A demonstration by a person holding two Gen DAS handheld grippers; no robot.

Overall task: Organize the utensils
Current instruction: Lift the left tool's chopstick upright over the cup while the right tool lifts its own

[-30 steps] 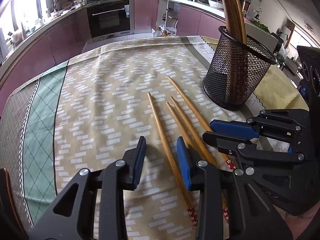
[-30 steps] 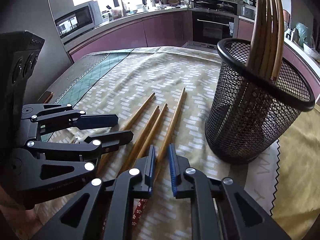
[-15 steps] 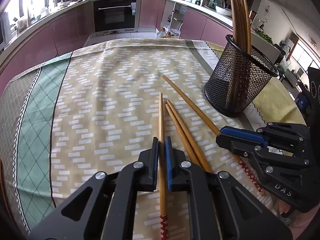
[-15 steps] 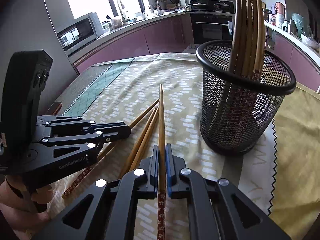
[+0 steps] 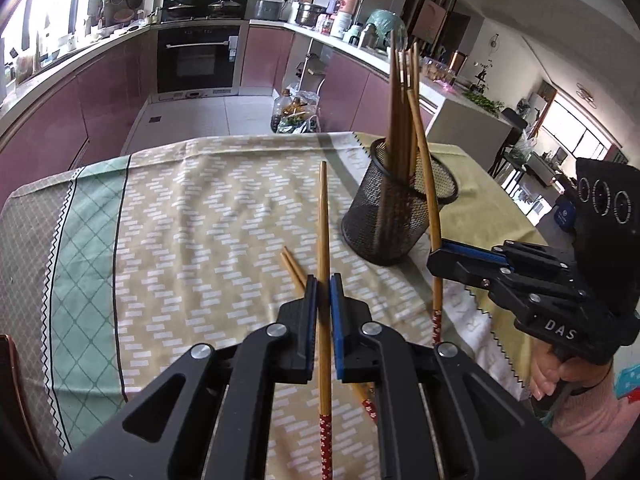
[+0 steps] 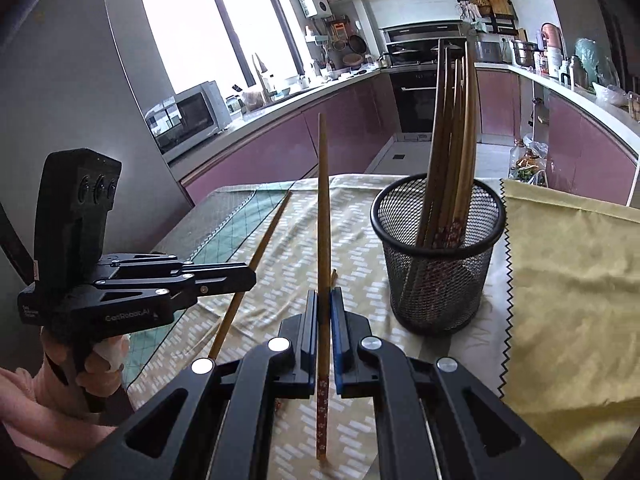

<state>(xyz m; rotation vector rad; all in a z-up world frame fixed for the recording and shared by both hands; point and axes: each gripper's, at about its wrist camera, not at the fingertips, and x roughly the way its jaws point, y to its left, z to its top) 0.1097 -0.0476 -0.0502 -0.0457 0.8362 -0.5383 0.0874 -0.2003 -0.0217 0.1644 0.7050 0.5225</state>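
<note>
Both claws are clamped, left gripper [image 5: 323,292] and right gripper [image 6: 324,304] each on one chopstick [image 5: 323,240], lifted beside the mesh holder [image 6: 436,256] (two remain on the cloth). A thin stick could pivot or clip the rim.

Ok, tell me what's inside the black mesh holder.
The mesh holder has a bundle of wooden chopsticks standing in it, patterned red ends down. Its floor is hidden behind them.
</note>
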